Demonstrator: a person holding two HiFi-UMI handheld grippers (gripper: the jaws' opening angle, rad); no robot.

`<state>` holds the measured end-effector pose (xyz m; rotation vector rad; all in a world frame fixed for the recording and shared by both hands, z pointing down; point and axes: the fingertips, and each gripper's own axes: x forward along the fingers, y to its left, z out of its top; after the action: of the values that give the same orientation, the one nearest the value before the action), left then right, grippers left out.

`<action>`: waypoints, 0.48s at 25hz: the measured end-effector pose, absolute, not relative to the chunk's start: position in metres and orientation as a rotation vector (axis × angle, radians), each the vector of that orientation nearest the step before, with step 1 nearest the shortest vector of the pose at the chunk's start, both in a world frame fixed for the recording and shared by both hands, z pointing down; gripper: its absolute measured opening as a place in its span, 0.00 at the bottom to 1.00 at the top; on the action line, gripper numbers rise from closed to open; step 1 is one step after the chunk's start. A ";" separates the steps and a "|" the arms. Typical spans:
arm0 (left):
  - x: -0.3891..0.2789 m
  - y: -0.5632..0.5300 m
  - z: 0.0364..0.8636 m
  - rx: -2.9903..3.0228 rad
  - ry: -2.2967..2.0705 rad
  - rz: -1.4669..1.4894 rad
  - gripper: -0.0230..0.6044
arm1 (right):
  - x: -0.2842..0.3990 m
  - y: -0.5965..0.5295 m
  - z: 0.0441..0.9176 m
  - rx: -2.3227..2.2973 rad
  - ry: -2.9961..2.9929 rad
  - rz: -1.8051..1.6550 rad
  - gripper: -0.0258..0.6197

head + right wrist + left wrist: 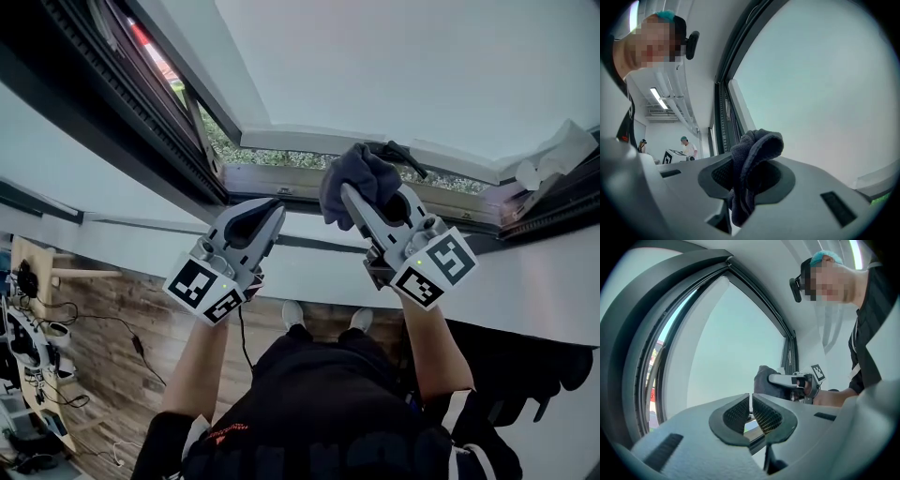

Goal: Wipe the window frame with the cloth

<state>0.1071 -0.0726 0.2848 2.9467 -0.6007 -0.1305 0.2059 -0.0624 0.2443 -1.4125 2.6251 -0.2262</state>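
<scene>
We are holding two grippers up toward a tilted-open window. Our right gripper (359, 199) is clamping a dark grey cloth (354, 173), which is bunching out between its jaws. The cloth is sitting close to the pale window frame (272, 176), just beside a black handle (398, 150); we cannot tell whether it is touching. Our left gripper (272, 211) is hovering nearby, its jaws drawn together on nothing.
</scene>
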 end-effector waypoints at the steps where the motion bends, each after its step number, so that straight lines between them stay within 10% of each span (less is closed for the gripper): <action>1: 0.113 -0.070 0.283 2.953 -0.592 -0.133 0.09 | 0.211 -0.059 0.242 -1.417 2.620 -0.219 0.16; 12: 0.164 -0.059 0.277 2.984 -0.495 -0.140 0.09 | 0.248 -0.039 0.235 -1.471 2.609 -0.164 0.16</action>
<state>0.1644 -0.0589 0.2773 2.9843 -0.4953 -0.1402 0.2483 -0.0386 0.2354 -1.4707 2.6094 -0.1637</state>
